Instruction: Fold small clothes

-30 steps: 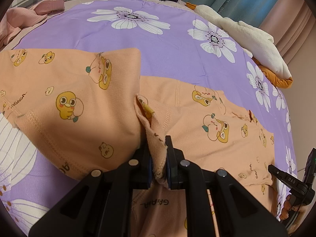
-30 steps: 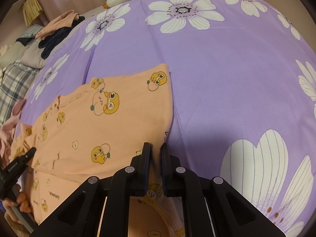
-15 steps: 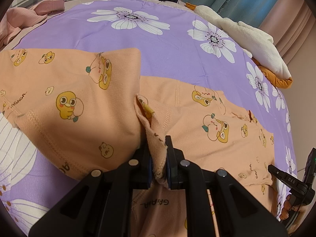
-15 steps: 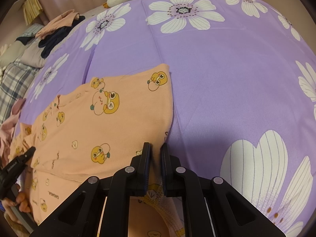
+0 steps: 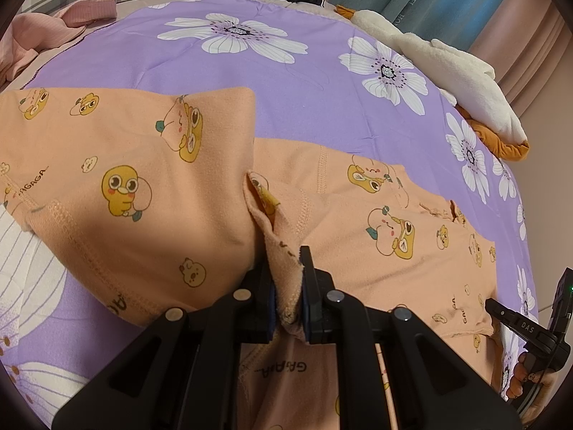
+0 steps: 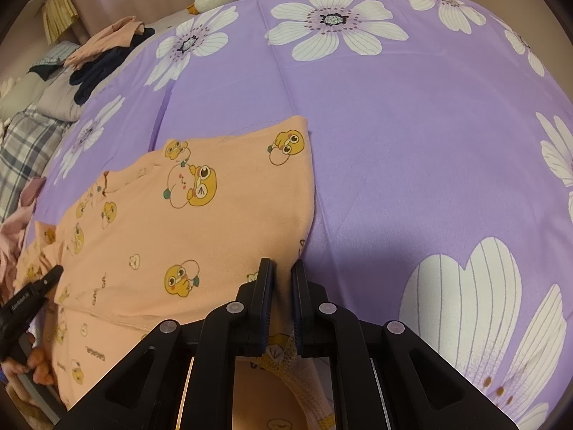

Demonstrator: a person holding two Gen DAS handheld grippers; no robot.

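Nearest the left wrist camera, the left gripper (image 5: 286, 286) is clenched on a bunched fold of the orange cartoon-print garment (image 5: 150, 186); the right gripper (image 6: 282, 286) likewise pinches its edge. Beyond, the garment lies partly folded on the purple floral bedspread (image 6: 412, 125). Judged light, soft and limp knit: it will sag and crease, so hold at hems or corners, both sides level.

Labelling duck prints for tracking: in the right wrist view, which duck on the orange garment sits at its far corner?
The lone duck at the top-right corner of the orange garment, beside the purple sheet; the others lie further inside the cloth.
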